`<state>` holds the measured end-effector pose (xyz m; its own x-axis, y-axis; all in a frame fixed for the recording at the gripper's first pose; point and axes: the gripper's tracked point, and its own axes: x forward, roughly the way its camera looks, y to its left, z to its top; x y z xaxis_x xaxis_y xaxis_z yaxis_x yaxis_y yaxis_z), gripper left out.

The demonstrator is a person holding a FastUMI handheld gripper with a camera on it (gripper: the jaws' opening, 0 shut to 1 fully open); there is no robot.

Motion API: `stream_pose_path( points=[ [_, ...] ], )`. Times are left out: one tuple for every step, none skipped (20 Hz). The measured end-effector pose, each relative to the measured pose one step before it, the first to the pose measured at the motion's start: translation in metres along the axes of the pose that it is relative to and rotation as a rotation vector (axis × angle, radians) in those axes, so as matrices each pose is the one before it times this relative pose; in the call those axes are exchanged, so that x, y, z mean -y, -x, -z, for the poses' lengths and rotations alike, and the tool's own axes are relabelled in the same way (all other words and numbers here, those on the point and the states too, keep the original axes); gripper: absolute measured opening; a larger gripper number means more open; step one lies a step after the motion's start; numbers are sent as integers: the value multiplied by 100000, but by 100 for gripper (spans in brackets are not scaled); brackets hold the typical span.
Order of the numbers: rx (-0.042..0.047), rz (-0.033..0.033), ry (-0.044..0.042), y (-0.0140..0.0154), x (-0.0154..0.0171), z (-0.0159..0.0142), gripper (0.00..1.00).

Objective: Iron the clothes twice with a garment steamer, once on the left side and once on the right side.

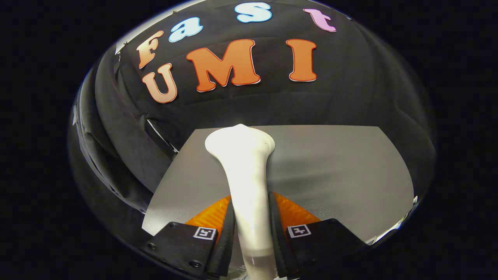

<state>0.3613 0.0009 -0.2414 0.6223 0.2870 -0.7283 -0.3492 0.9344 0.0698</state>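
Note:
A white garment steamer (247, 175) sits between my two fingers, its slim handle running forward and widening into a rounded head (240, 140). My gripper (251, 200) is shut on the handle, with both fingers pressing its sides. The head lies over the far left part of a flat grey sheet (334, 167), close to its far edge. Whether the head touches the sheet I cannot tell. The sheet looks smooth, with a faint darker band across its middle.
The booth's black cloth wall (272, 105) rises just beyond the grey sheet's far edge. Folds of that cloth (124, 155) hang along the left side. A pale strip (393, 227) shows at the sheet's near right edge.

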Motion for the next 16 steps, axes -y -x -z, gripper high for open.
stream_pose_path(
  points=[
    [-346,463,-474,0,-21,-18,53],
    [-283,391,742,160,-3,14,53],
    [273,422,1077,-42,-52,4,53],
    [650,633,1618,101,72,16,50],
    [686,890,1020,-36,180,-47,47],
    [267,758,39,8,260,6,47],
    [-698,212,-1887,113,-5,166,43],
    [1008,138,-2521,201,-164,-104,43],
    [654,393,-2561,-156,37,66,43],
    [1472,792,-3057,597,35,-38,38],
    [1562,689,-2754,58,-46,-139,38],
    [1917,692,-2456,781,-147,27,38],
    [2096,836,-1747,719,-227,-132,38],
    [1965,602,-953,996,-223,60,38],
    [1901,169,-568,1044,-415,-80,38],
    [2288,-414,-1183,1083,-477,-146,38]
  ],
)
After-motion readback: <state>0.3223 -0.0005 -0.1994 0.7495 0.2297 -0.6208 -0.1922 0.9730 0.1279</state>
